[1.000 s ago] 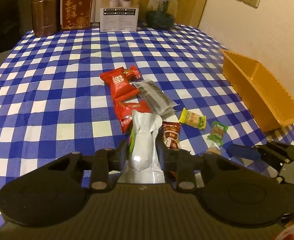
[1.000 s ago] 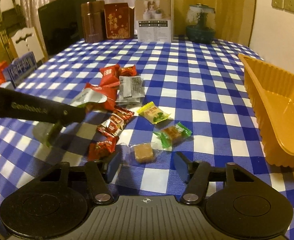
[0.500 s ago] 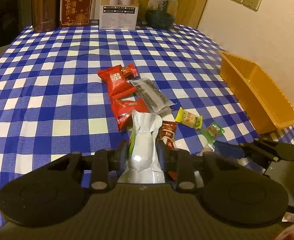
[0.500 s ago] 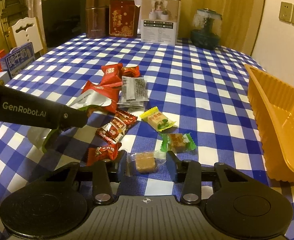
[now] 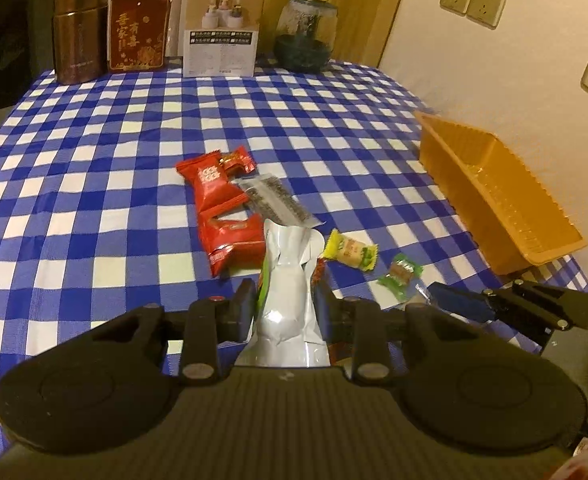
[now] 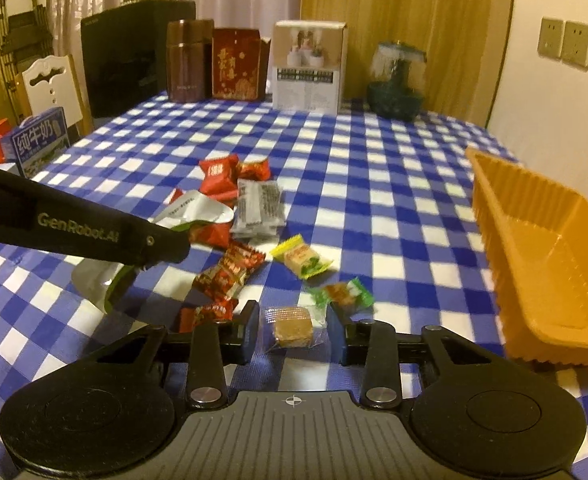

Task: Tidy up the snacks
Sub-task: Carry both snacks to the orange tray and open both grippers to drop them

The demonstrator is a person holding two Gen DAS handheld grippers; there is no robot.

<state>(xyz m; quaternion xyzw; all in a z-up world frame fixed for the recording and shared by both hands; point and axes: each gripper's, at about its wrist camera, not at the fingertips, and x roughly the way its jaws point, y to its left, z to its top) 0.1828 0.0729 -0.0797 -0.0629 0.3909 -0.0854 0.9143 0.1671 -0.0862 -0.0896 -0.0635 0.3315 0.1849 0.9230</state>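
Left gripper [image 5: 285, 309]: fingers pressed against both sides of a silver pouch [image 5: 289, 300], gripping it; the pouch stands up between them, lifted off the table [image 5: 93, 208], toward its near edge.
Red packets [image 5: 217, 204]: clustered mid-table just beyond the pouch, with a grey printed packet [image 5: 271, 199] lying against their right side.
Yellow candy [image 6: 300, 257]: flat on the cloth, right of the red packets.
Green candy [image 6: 344, 293]: just right of and nearer than the yellow one.
Right gripper [image 6: 292, 330]: jaws partly open, one on each side of a clear-wrapped brown cube [image 6: 291, 325] near the table's near edge; whether the pads touch the wrapper cannot be told.
Orange tray [image 6: 534, 248]: along the table's right edge, well apart from the snacks, nothing visible inside.
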